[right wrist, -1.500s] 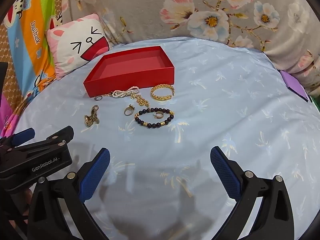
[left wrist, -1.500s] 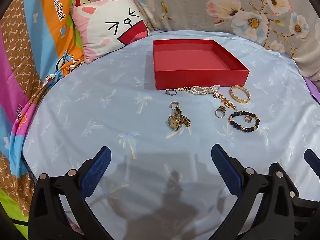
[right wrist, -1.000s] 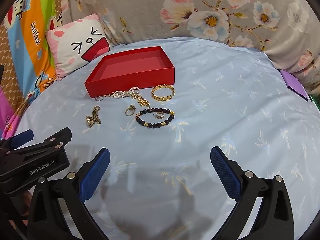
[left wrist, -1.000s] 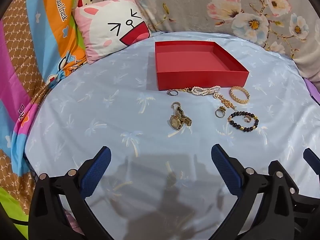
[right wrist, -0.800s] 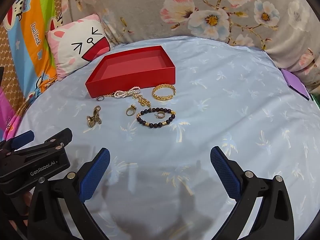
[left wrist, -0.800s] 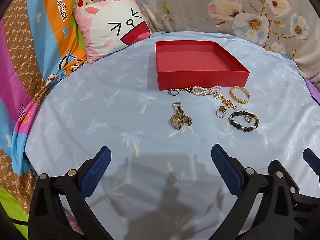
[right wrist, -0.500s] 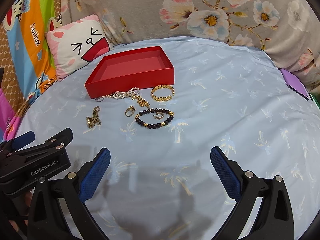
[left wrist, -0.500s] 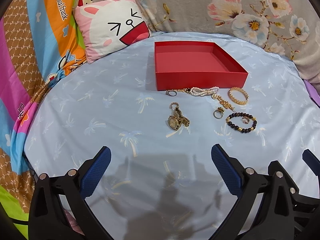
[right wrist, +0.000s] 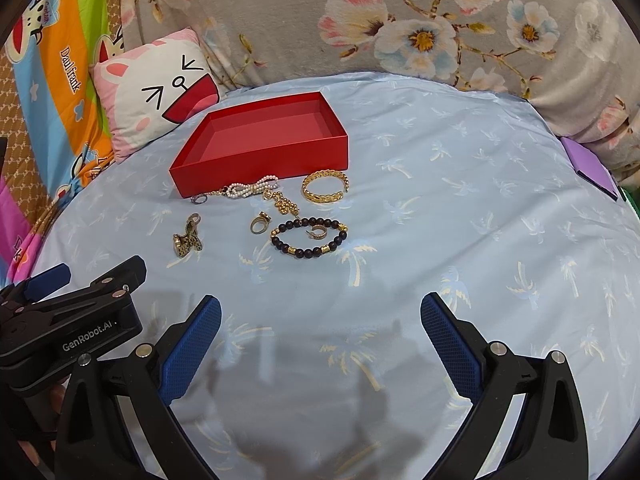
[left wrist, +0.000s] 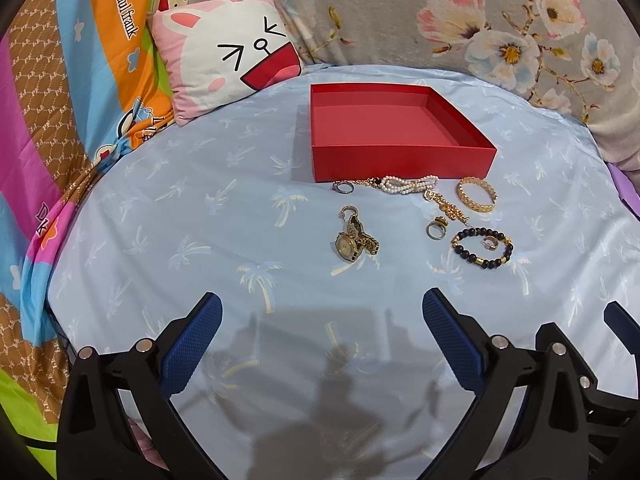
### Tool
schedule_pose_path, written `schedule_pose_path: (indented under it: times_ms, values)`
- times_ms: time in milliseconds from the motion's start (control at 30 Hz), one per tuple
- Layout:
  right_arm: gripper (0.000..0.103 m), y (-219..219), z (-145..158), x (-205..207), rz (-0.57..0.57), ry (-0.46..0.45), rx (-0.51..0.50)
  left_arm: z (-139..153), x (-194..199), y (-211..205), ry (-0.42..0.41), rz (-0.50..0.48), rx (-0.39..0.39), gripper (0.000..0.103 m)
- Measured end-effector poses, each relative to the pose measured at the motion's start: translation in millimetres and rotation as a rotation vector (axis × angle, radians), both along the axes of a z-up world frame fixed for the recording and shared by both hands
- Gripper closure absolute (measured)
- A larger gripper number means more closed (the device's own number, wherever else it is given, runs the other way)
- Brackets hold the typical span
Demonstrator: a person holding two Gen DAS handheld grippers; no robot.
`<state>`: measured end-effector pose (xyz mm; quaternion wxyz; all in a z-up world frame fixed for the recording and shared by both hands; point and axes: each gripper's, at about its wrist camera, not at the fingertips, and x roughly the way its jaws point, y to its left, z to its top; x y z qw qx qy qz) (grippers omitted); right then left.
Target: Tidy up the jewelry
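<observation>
Both grippers hanging back, jewelry sitting ahead by the red box

Left gripper (left wrist: 322, 314) and right gripper (right wrist: 320, 314) are both gaping wide, empty. The gold watch (left wrist: 354, 238) is lying at 12 o'clock from the left, strap running front-to-back; the beaded bracelet (right wrist: 308, 238) is sitting at 12 from the right, just short of the red box (left wrist: 394, 162).

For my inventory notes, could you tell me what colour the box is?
The box is red, clearest in the left wrist view.

The purple object (right wrist: 591, 169) is cut by the frame edge; the small earring (right wrist: 318, 231) lacks discernible detail.
</observation>
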<state>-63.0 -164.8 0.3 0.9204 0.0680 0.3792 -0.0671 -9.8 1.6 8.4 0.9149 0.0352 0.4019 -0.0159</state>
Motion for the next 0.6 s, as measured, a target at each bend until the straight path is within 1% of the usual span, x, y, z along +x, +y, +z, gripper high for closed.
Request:
schedule_pose_path:
  times_ms: [600]
  values:
    - [0.005, 2.3, 1.2, 0.5, 0.000, 0.002, -0.002, 0.6, 3.9, 7.1, -0.002, 0.013, -0.019, 0.005]
